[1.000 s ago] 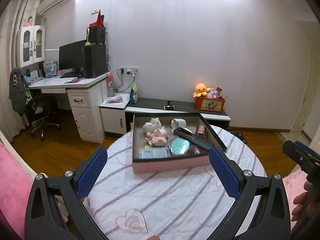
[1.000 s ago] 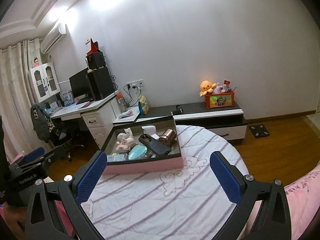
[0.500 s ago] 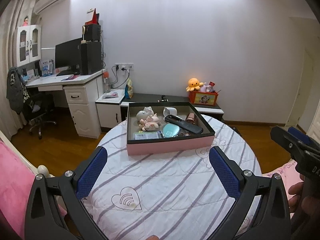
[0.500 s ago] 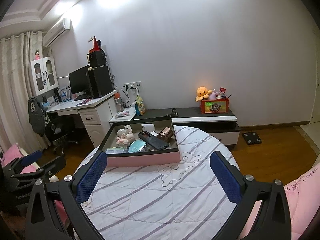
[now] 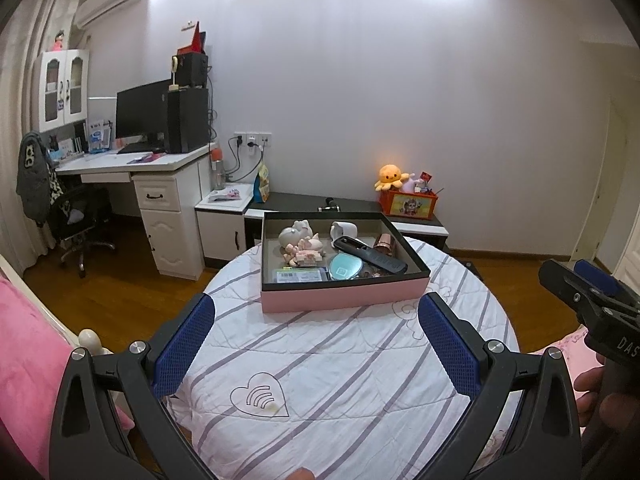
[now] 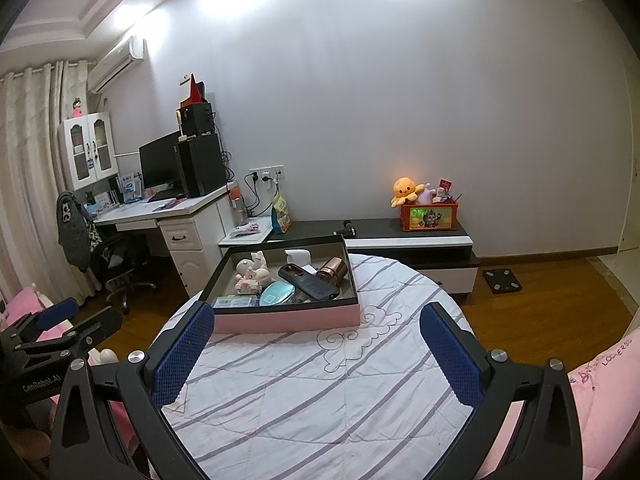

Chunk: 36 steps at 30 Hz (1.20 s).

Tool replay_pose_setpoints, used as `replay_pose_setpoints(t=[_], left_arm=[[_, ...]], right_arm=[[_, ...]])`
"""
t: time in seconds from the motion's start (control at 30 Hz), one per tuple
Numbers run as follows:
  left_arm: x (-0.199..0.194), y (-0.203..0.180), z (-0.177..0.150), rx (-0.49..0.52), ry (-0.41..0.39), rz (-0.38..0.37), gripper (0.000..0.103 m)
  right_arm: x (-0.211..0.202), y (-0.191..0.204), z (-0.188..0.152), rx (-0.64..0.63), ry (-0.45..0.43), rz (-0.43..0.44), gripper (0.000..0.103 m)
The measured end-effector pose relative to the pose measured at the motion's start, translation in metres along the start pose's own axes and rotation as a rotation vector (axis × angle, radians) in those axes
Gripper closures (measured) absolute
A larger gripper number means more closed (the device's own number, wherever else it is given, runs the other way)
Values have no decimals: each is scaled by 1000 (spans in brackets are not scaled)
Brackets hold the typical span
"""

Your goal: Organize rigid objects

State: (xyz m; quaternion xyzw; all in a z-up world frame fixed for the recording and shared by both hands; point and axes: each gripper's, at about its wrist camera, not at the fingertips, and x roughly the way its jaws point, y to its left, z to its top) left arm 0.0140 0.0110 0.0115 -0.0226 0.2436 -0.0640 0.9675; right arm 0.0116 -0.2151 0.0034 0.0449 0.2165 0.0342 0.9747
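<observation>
Covering the round table, a white striped quilted cloth was seen; a shallow pink-walled cardboard box of crowded rigid trinkets sat at its far side. Left gripper and right gripper were held wide open, empty. Neighbouring pieces could be snagged.

Home bedroom. Round bed with striped quilt; beyond it a white computer desk with monitor, left of a low TV cabinet bearing an octopus plush. Wall air conditioner above the desk.
</observation>
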Motion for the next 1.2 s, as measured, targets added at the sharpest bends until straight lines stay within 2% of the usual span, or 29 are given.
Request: replay_pose_setpoints(t=[0.5,0.73,0.87,1.2], left_arm=[[-7,5,9,-16,-5,-10,0],[1,8,15,-37,11,18,0],[3,3,14,-2,0,45,0],[2,-1,14,10,-29,16,0]], right_arm=[[-3,1,9,-16,4,3,0],[2,3,10,-20,12,3,0],[5,0,11,-19,14,3,0],[8,0,10,-19,18,-1,0]])
